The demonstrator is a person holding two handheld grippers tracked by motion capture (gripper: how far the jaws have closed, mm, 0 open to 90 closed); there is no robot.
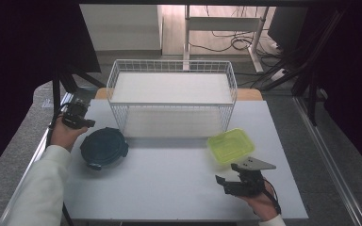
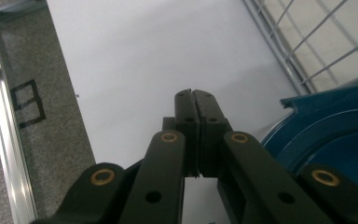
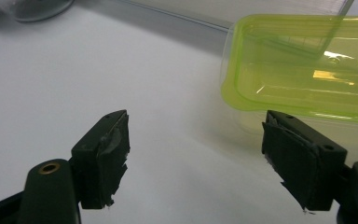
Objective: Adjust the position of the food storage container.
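From above, a white table (image 1: pixel 169 183) holds a wire basket (image 1: pixel 172 96), a blue round container (image 1: pixel 103 147) and a green container (image 1: pixel 230 145). Beside the blue container (image 2: pixel 335 135), the left gripper (image 2: pixel 195 95) is clenched empty. Before the green container (image 3: pixel 303 65), the right gripper (image 3: pixel 196 140) gapes.

So on the table (image 1: pixel 169 188) there's a wire basket (image 1: pixel 171 96) at the back. In front of it, a round container (image 1: pixel 103 147) sits to the left, a lidded box (image 1: pixel 230 145) to the right, well apart.
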